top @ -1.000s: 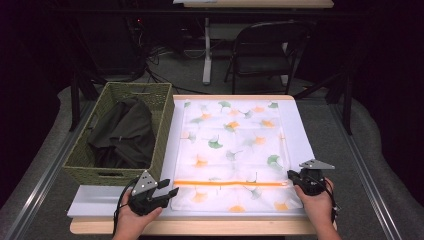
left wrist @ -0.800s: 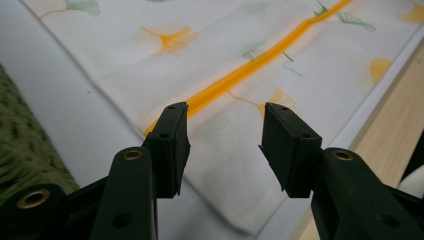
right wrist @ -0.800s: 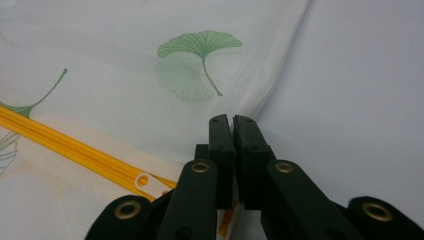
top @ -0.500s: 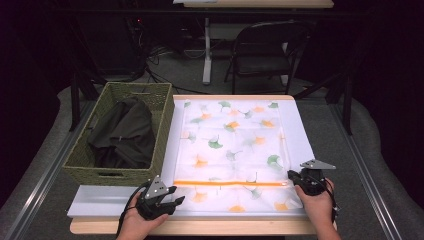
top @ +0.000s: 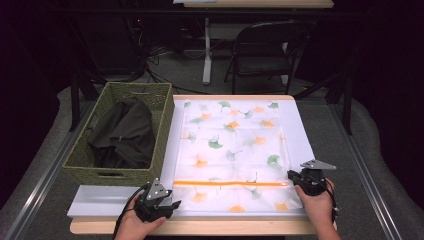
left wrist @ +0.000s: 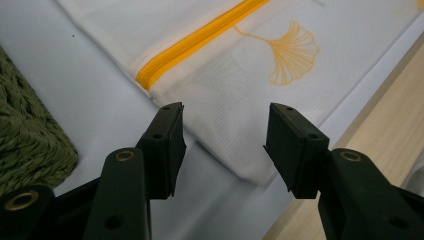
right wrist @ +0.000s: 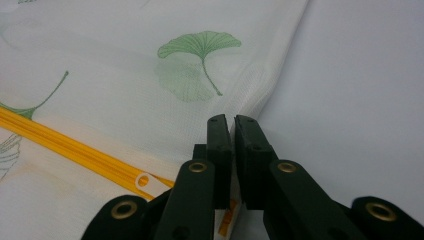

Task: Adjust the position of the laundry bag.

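Observation:
A white mesh bag point(top: 235, 150) printed with green and orange ginkgo leaves lies flat on a white mat point(top: 100, 200). An orange zipper point(top: 230, 183) runs across its near end. At the bag's near-left corner, my left gripper point(top: 171, 204) is open. In the left gripper view that corner point(left wrist: 240, 165) lies between the open left gripper point(left wrist: 225, 127), with the zipper's end point(left wrist: 195, 42) just beyond. My right gripper point(top: 292, 175) is at the bag's right edge by the zipper's other end. The right gripper point(right wrist: 232, 120) is shut on a raised fold of that edge, beside the zipper pull point(right wrist: 142, 180).
A green woven basket point(top: 82, 167) holding a dark garment point(top: 125, 132) stands left of the mat, close to my left gripper. The table's wooden front edge point(top: 210, 227) runs just below both hands. A folding chair point(top: 265, 50) stands beyond the table.
My left gripper has moved right along the front edge, up to the bag's near-left corner. The right gripper has stayed where it was.

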`<state>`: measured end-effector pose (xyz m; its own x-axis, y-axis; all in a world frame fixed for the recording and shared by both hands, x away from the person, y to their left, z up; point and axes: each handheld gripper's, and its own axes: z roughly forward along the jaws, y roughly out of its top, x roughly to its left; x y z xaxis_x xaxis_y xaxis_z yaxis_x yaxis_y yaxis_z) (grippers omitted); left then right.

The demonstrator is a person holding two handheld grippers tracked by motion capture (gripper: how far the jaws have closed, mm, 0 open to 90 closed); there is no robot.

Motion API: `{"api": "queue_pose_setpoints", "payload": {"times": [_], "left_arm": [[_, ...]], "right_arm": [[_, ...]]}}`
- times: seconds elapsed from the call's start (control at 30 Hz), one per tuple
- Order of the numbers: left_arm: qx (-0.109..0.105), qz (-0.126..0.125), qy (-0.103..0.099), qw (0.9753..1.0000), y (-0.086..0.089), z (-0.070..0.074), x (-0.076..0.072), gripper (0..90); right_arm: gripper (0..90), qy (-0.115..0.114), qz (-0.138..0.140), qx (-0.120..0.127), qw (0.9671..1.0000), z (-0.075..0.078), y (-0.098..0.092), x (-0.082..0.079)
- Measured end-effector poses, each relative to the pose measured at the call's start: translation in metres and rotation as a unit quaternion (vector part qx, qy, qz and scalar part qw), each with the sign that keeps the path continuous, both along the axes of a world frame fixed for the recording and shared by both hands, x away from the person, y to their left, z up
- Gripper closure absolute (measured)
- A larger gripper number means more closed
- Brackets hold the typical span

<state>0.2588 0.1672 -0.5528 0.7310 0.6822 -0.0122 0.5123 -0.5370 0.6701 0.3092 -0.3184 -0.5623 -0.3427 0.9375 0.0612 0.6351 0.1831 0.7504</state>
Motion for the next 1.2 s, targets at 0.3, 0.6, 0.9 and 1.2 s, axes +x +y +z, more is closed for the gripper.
{"api": "queue_pose_setpoints", "payload": {"times": [0.3,0.6,0.9,1.2], "left_arm": [[0.004,-0.004,0.003,1.0000,-0.004,-0.005,0.003,50.6],[-0.013,0.006,0.005,0.9999,0.000,-0.007,0.006,68.1],[-0.007,0.001,0.000,1.0000,-0.003,-0.006,0.009,88.7],[-0.032,0.003,-0.002,0.9995,-0.001,0.000,0.012,89.6]], "right_arm": [[85.3,-0.002,0.000,0.002,1.0000,0.000,0.000,0.000],[85.2,-0.004,-0.001,0.003,1.0000,-0.001,0.000,0.000],[86.7,-0.004,0.001,0.002,1.0000,-0.001,0.000,0.000],[89.8,-0.008,0.006,0.005,0.9999,0.003,-0.001,-0.001]]}}
